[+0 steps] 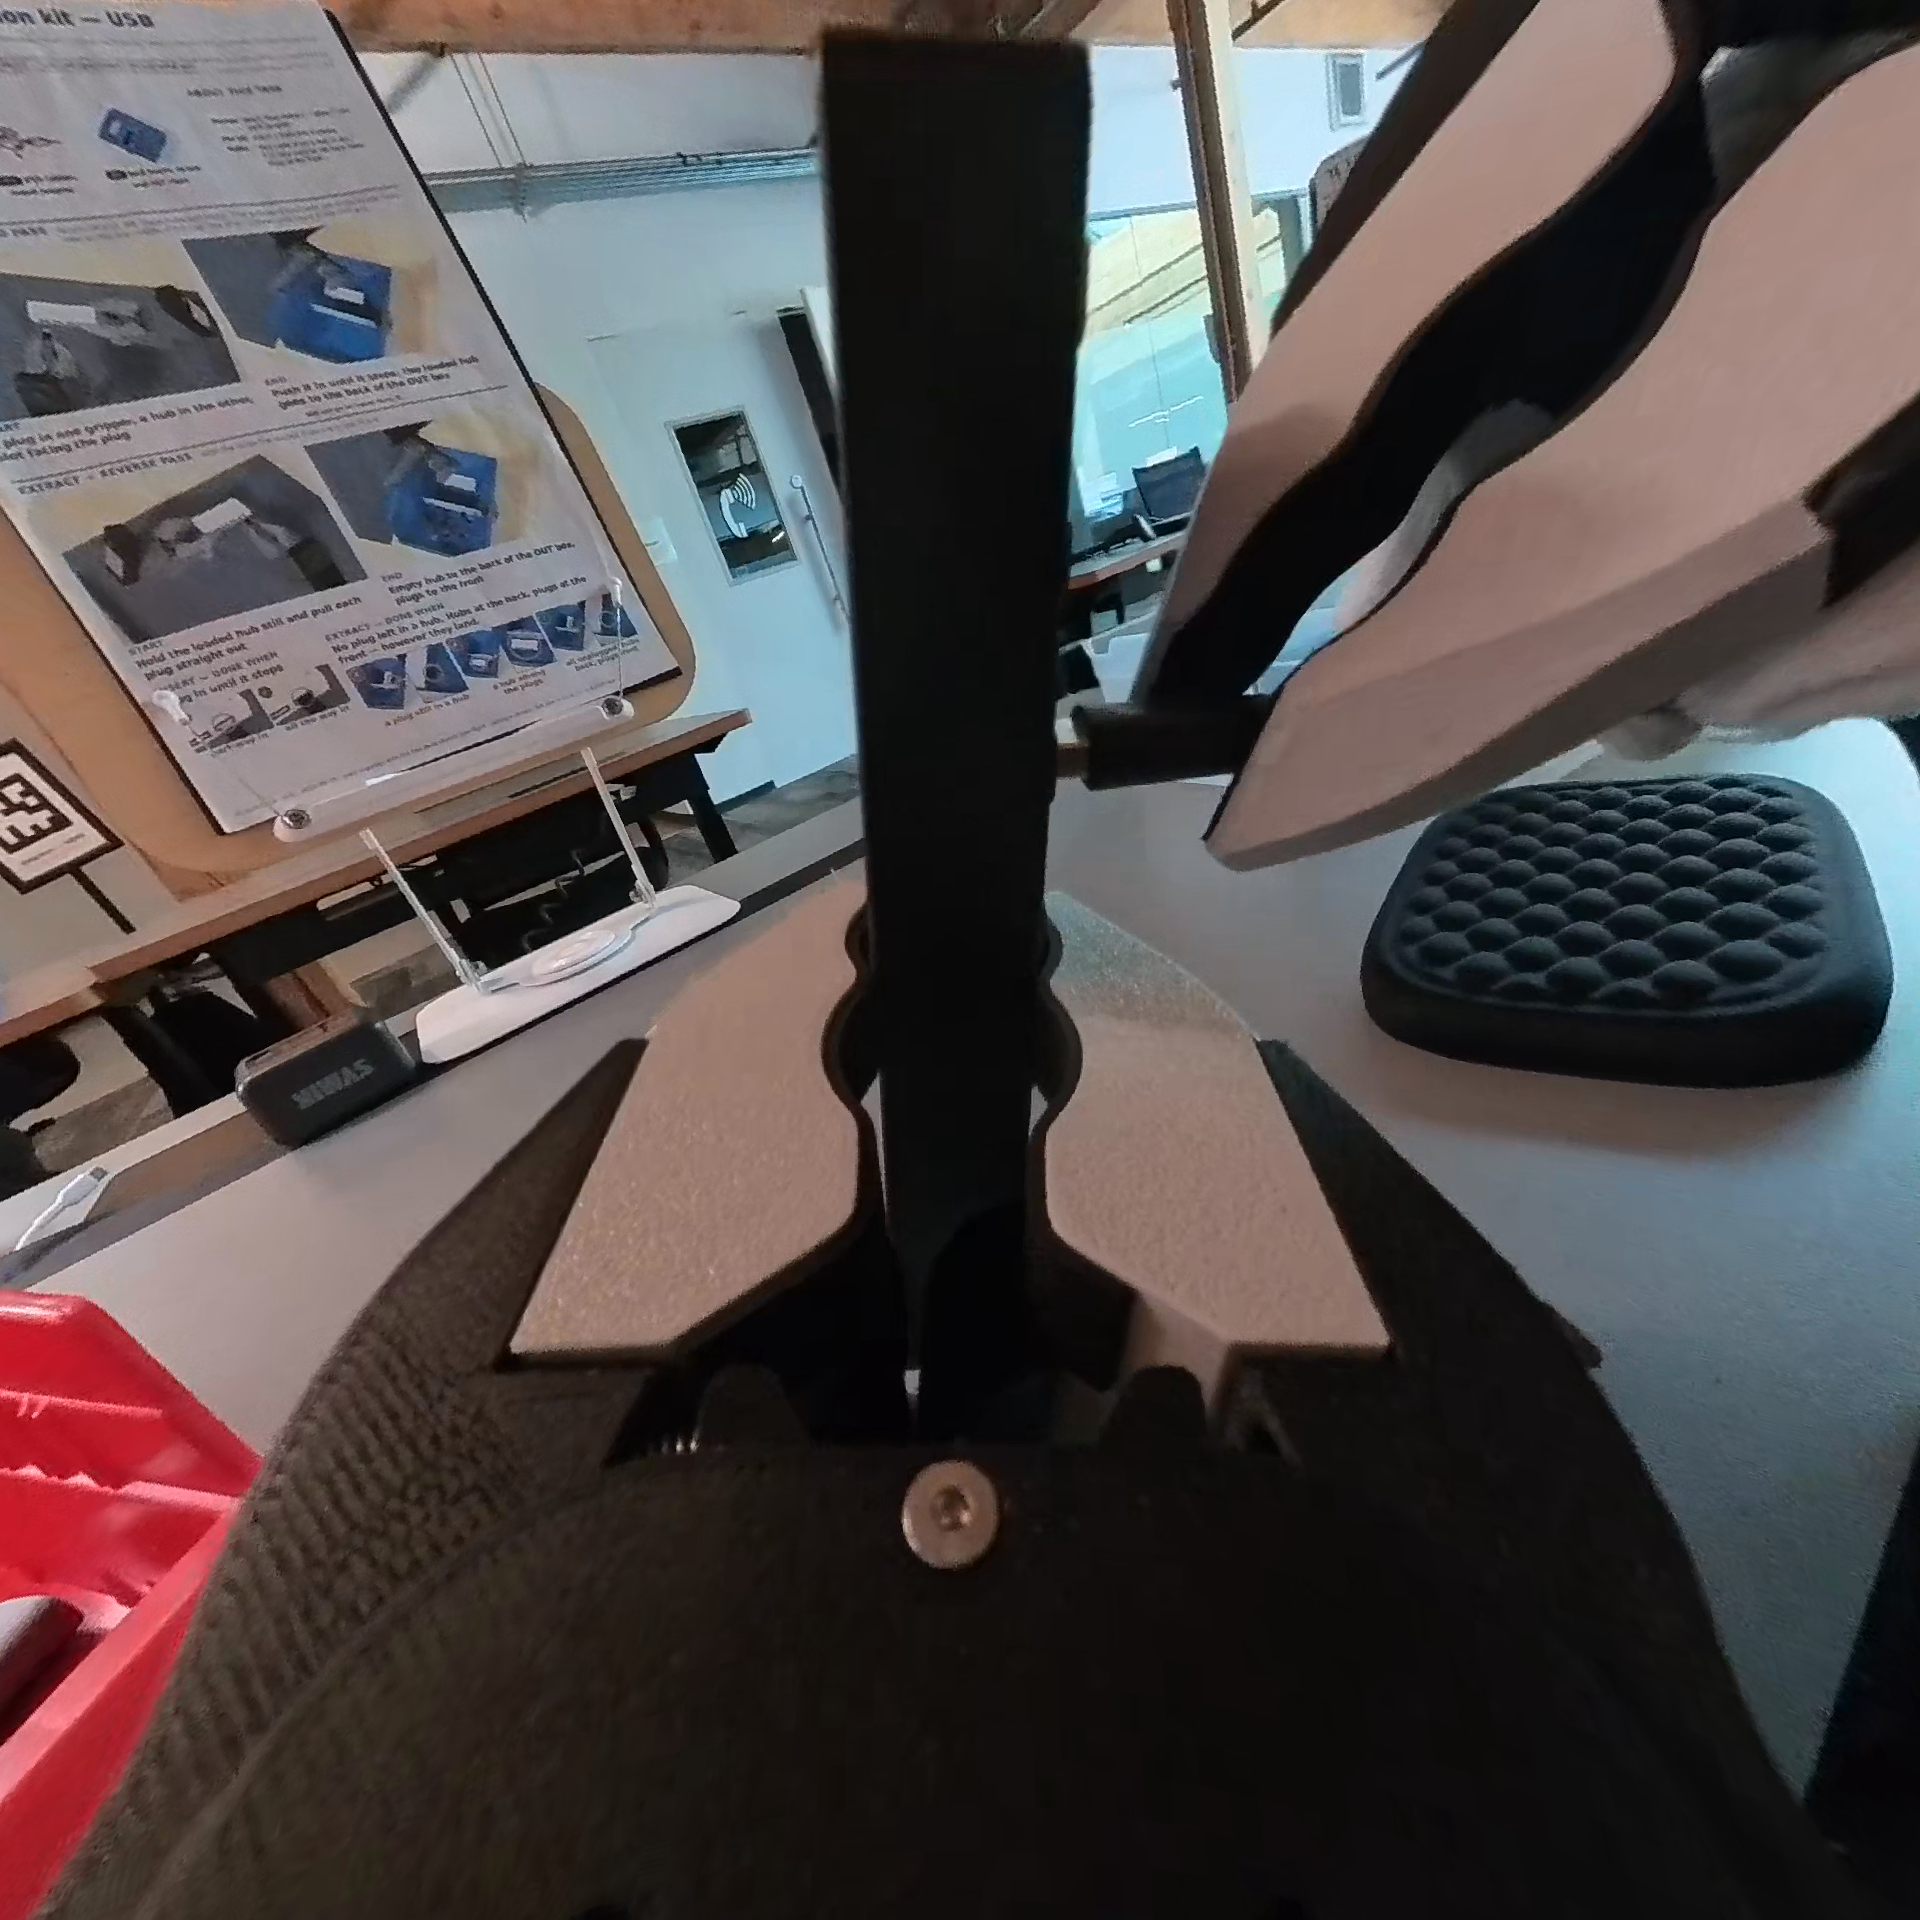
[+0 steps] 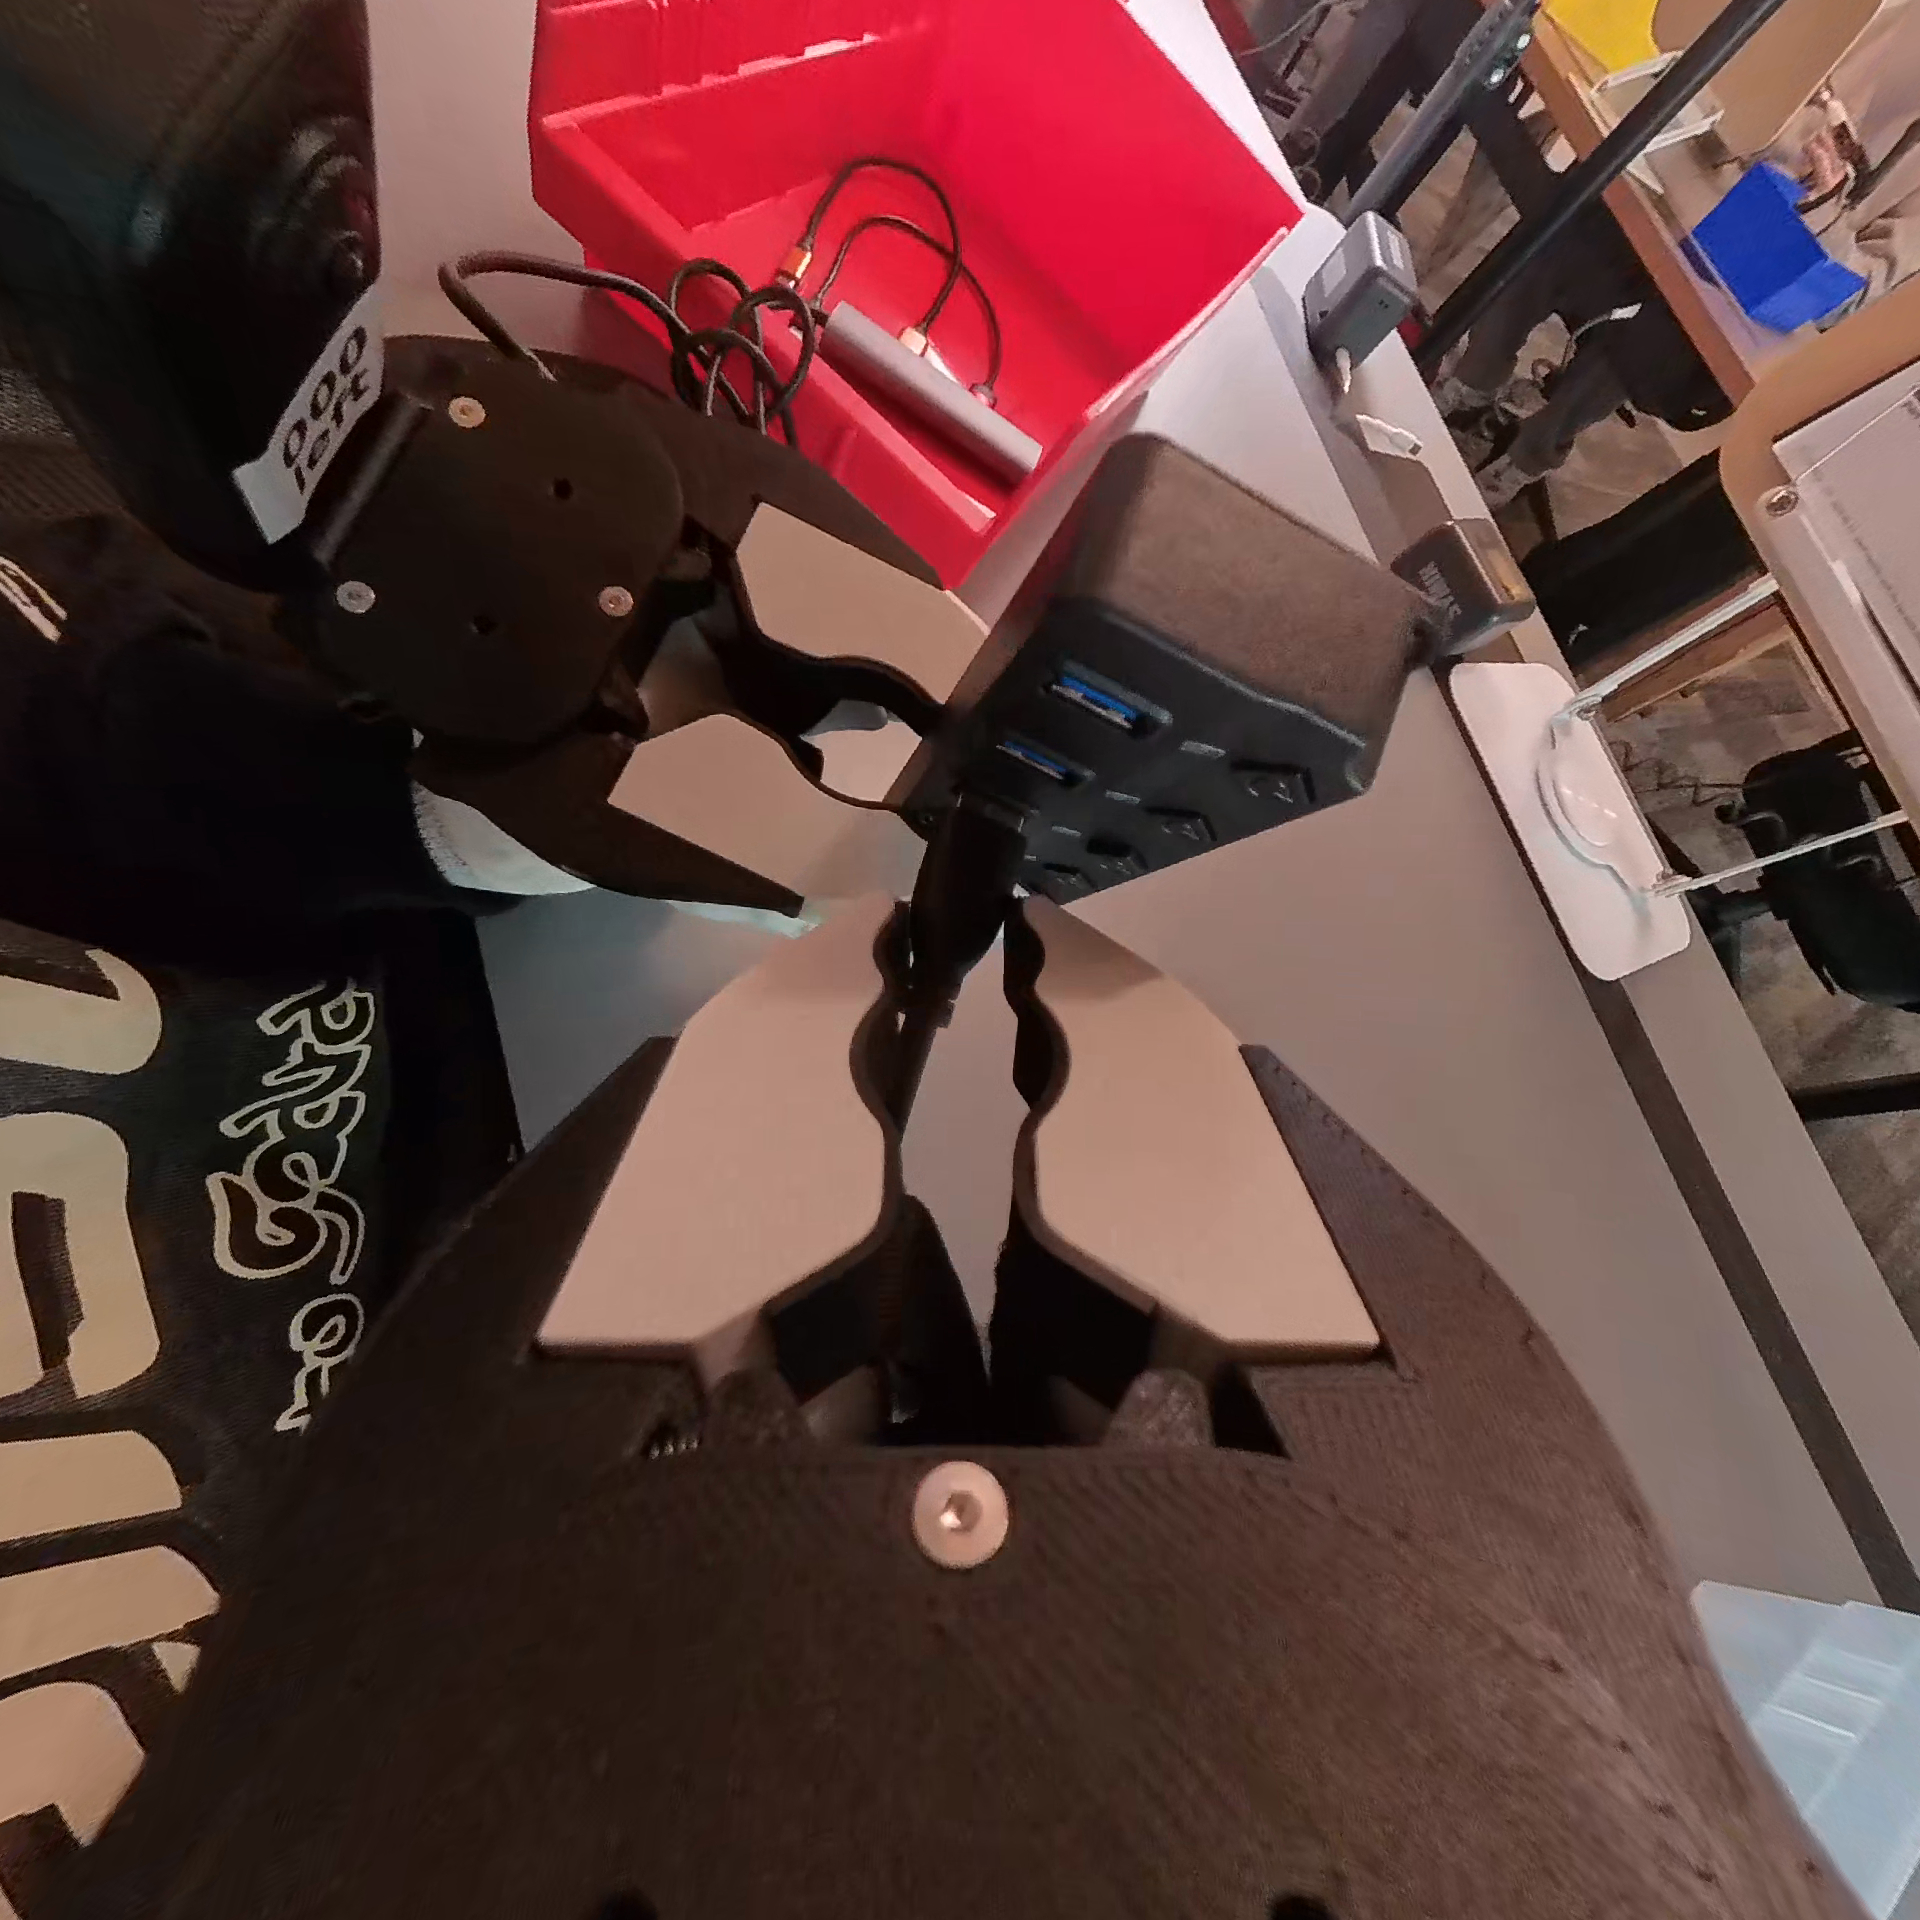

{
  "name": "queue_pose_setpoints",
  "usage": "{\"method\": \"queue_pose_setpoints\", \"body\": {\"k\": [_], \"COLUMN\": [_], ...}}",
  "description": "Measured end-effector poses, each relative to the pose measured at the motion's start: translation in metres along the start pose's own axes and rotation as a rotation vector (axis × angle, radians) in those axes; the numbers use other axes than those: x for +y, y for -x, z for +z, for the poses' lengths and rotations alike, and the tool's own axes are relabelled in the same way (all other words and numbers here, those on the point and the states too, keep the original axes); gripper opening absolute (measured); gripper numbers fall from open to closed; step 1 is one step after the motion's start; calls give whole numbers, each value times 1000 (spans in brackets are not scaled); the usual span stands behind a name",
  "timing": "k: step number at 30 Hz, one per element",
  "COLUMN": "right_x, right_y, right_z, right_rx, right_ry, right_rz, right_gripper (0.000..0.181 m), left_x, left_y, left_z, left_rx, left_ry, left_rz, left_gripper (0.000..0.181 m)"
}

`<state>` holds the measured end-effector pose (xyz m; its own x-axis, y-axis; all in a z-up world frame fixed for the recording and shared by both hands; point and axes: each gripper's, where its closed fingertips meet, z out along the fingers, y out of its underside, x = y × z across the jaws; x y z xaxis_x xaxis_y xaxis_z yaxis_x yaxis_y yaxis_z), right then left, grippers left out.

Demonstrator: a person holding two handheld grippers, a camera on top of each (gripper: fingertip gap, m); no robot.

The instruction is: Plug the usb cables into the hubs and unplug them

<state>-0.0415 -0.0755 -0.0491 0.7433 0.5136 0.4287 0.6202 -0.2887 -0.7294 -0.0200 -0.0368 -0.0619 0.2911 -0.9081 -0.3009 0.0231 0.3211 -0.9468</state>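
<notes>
My left gripper (image 1: pixel 951 935) is shut on a black USB hub (image 1: pixel 956 520), which stands upright and edge-on between its fingers. In the right wrist view the hub (image 2: pixel 1226 582) shows a row of blue ports, with the left gripper (image 2: pixel 914 727) clamping its left end. My right gripper (image 2: pixel 956 925) is shut on a black USB plug (image 2: pixel 961 883) whose front end sits at the third port down. In the left wrist view the right gripper (image 1: pixel 1247 769) comes in from the upper right, and the plug (image 1: pixel 1164 738) touches the hub's side with its metal tip.
A red bin (image 2: pixel 1143 156) behind holds a grey hub (image 2: pixel 935 384) with several cables plugged in; it also shows at lower left (image 1: pixel 104 1455). An instruction sheet on a stand (image 1: pixel 260 416), a small black box (image 1: pixel 322 1081) and a black padded rest (image 1: pixel 1621 935) are on the grey table.
</notes>
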Motion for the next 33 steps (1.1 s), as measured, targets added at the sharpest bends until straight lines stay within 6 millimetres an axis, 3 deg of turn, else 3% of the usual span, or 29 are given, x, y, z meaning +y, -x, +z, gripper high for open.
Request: {"method": "queue_pose_setpoints", "body": {"k": [4, 7, 9, 13, 17, 21, 26, 29, 33], "right_x": [0, 17, 15, 8, 6, 9, 34, 52, 79], "right_y": [0, 20, 8, -18, -69, -124, -171, -184, -200], "right_z": [0, -1, -3, -27, -82, -164, -261, -299, -318], "right_rx": [-2, -122, -57, -40, 127, 407, 826, 1002, 1105], "right_ry": [2, 95, 82, -13, -147, -354, -508, -524, -493], "right_rz": [-1, -46, -58, 3, 77, 147, 157, 145, 176], "right_gripper": [17, 17, 16, 16, 11, 11, 10, 10, 10], "left_x": [0, -7, -14, -13, -11, -12, -12, -12, -12], "left_y": [3, 36, 45, 30, 22, 23, 21, 20, 19], "left_z": [-1, -12, -21, -16, -12, -13, -12, -12, -12], "left_rx": [-11, -41, 2, 30, 47, 51, 57, 59, 63], "left_ry": [-3, -103, -197, -148, -114, -129, -126, -124, -125], "left_rz": [-25, -328, -452, -332, -279, -289, -278, -280, -272], "left_gripper": [25, 25, 25, 25, 25, 25, 25, 25, 25]}}
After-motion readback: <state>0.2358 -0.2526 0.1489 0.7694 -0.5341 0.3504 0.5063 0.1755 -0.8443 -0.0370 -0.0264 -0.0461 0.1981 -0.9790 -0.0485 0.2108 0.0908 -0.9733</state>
